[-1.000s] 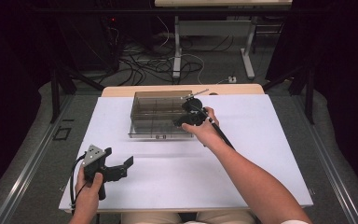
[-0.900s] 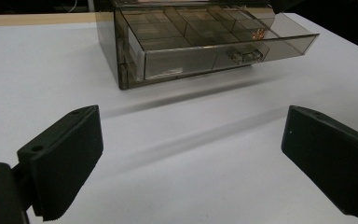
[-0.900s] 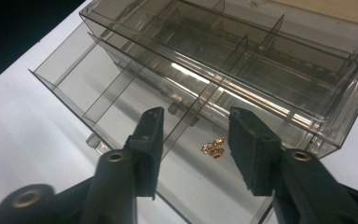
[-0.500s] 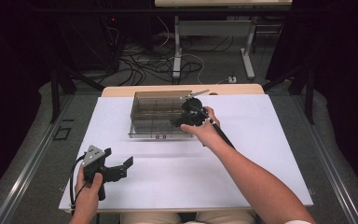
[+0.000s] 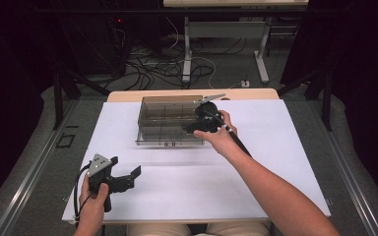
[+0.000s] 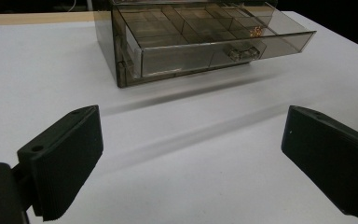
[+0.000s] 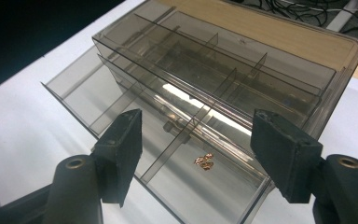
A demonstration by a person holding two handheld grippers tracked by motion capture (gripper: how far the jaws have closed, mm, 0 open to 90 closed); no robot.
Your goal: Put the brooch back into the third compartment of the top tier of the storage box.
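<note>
- Drawer [image 7: 135,140] of the smoky clear organiser box [image 5: 170,118] stands pulled out toward you; a small gold-coloured item [image 7: 204,161], perhaps a chain or earrings, lies in one of its front compartments, near the drawer's right end in the left gripper view [image 6: 257,31].
- Your right gripper [image 7: 193,154] hovers above that compartment, tilted down at it; its jaws have just been opening and stand apart with nothing between the pads, the gold item below them and a little to the right of midway.
- Key relation: the item lies below and between the jaws, apart from both pads. It looks like a small clump with no clear long axis. I judge it just released there.
- Your right hand [image 5: 216,132] is far nearer; your left gripper [image 5: 123,179] rests low over the white table [image 5: 275,162] near its front left corner, well apart from the box, jaws wide and empty.
- In the way: a thin divider wall [image 7: 177,149] just left of the item, and the drawer's front wall; a lift straight up should clear both.
</note>
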